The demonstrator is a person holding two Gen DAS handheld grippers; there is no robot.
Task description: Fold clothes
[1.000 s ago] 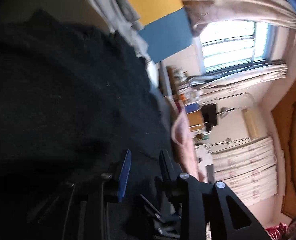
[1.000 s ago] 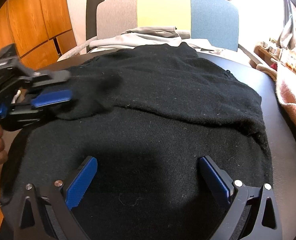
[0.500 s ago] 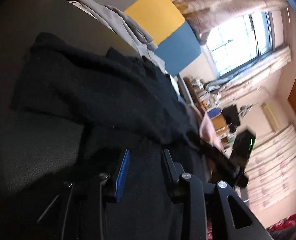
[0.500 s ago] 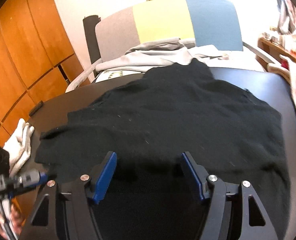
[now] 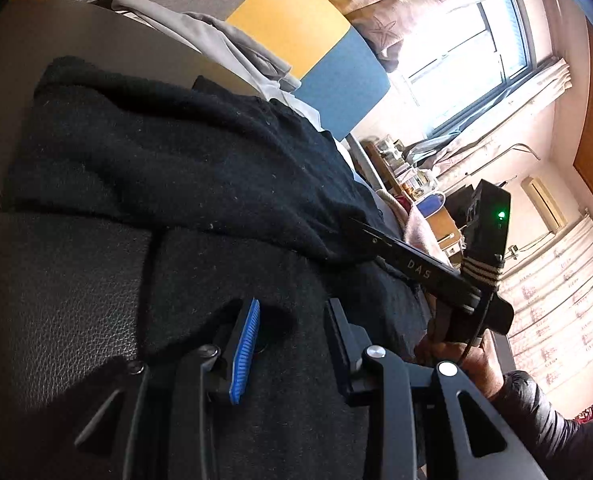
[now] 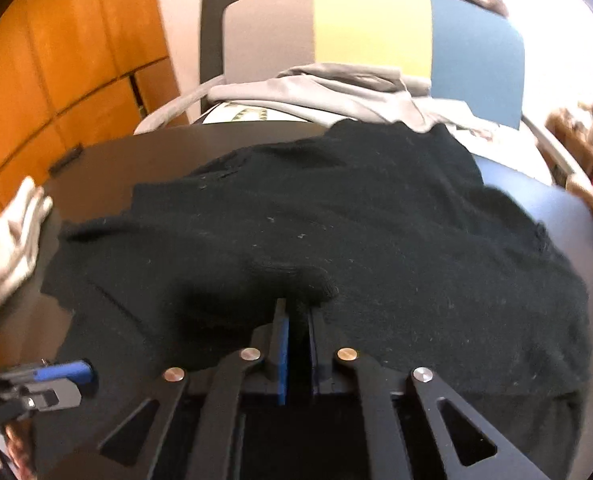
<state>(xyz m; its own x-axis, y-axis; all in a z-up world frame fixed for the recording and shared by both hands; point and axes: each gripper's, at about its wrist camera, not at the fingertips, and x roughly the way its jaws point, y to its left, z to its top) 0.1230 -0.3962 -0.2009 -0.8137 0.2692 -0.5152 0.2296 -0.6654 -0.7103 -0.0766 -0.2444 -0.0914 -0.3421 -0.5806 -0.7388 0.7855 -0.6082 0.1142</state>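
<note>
- White cloth (image 6: 14,236) lay at the far left edge of the dark desk (image 6: 108,164), just beside the black sweater (image 6: 336,224).
- Left tongs (image 5: 292,328) sat low over the sweater's (image 5: 184,160) near edge, jaws parted with a moderate gap, black knit between them but not pinched; in the right wrist view the left tongs (image 6: 56,376) showed at lower left, near the sweater's edge.
- Black sweater was spread over most of the desk (image 5: 56,264), one layer folded across the body.
- Right tongs (image 6: 296,320) were clamped tight on a bunched ridge of sweater at its near middle.
- Grey garment (image 6: 328,92) lay behind on the grey-yellow-blue chair (image 6: 372,28).
- A hand (image 5: 468,352) held the right tongs' handle.
</note>
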